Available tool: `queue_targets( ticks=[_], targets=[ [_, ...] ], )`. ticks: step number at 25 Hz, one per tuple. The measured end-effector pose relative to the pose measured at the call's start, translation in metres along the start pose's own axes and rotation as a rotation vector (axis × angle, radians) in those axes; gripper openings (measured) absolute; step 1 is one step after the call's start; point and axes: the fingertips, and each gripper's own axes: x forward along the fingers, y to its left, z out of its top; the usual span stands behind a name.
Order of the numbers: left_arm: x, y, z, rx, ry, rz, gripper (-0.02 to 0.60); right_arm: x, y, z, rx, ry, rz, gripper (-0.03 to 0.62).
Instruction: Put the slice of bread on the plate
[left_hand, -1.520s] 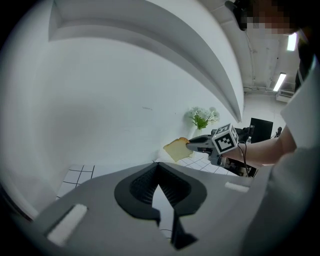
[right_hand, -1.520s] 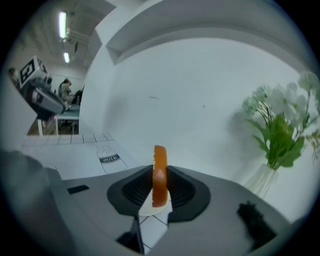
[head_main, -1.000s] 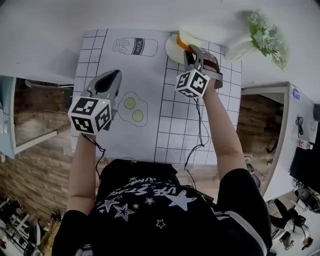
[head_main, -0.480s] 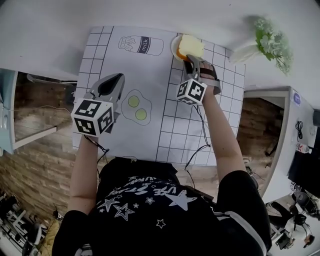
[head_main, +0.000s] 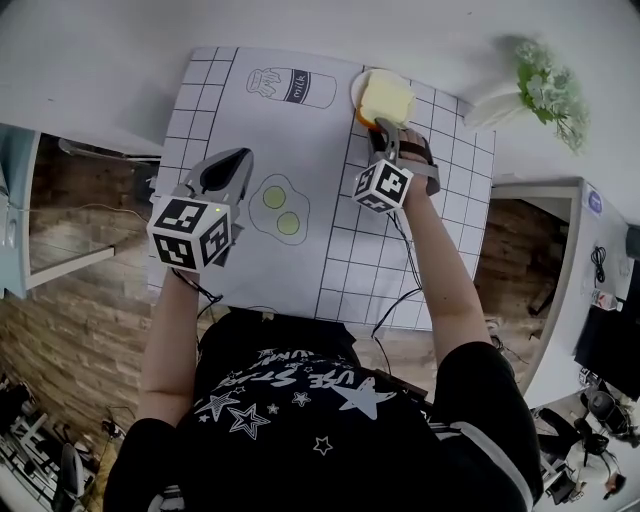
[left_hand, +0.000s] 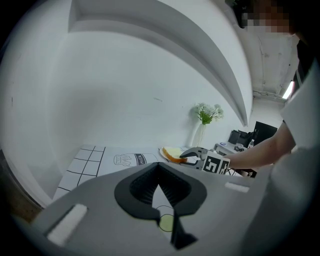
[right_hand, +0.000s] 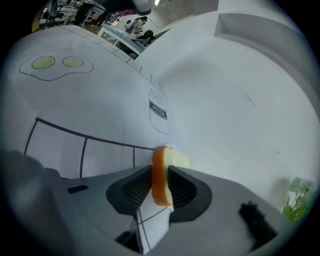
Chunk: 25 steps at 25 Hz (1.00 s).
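Observation:
The slice of bread (head_main: 386, 98), pale with an orange-brown crust, lies flat on the small white plate (head_main: 356, 90) at the far end of the mat. My right gripper (head_main: 381, 128) is at the slice's near edge. In the right gripper view the crust (right_hand: 161, 175) stands between the two pads, which still touch it on both sides while the jaws are opening. My left gripper (head_main: 238, 155) hovers over the mat's left half, shut and empty, well away from the plate. The left gripper view shows the bread (left_hand: 172, 153) and my right gripper (left_hand: 192, 154) to the right, far ahead.
A checked white mat (head_main: 330, 250) with a printed milk bottle (head_main: 292, 87) and printed fried eggs (head_main: 278, 205) covers the table. A white vase of flowers (head_main: 535, 85) stands at the back right. The table drops off to a brick-patterned floor on both sides.
My right gripper has come down with the bread, which went from tilted above the plate to lying flat on it. The left gripper has barely shifted.

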Motion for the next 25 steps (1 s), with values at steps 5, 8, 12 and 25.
queue_targets(
  ticks=[5,8,12,25],
  targets=[
    [-0.010,0.001,0.000,-0.001,-0.008,0.009,0.009,-0.001,0.003,0.001,0.072,0.007,0.007,0.119],
    [-0.015,0.001,-0.001,-0.002,-0.013,0.008,0.009,-0.003,0.004,0.000,0.138,0.010,0.021,0.141],
    [-0.027,0.003,-0.008,-0.027,-0.020,0.003,0.009,-0.019,0.000,-0.003,0.221,0.029,-0.033,0.155],
    [-0.076,0.015,-0.021,-0.039,-0.069,-0.154,0.009,-0.135,-0.014,0.064,0.591,-0.011,-0.204,0.155]
  ],
)
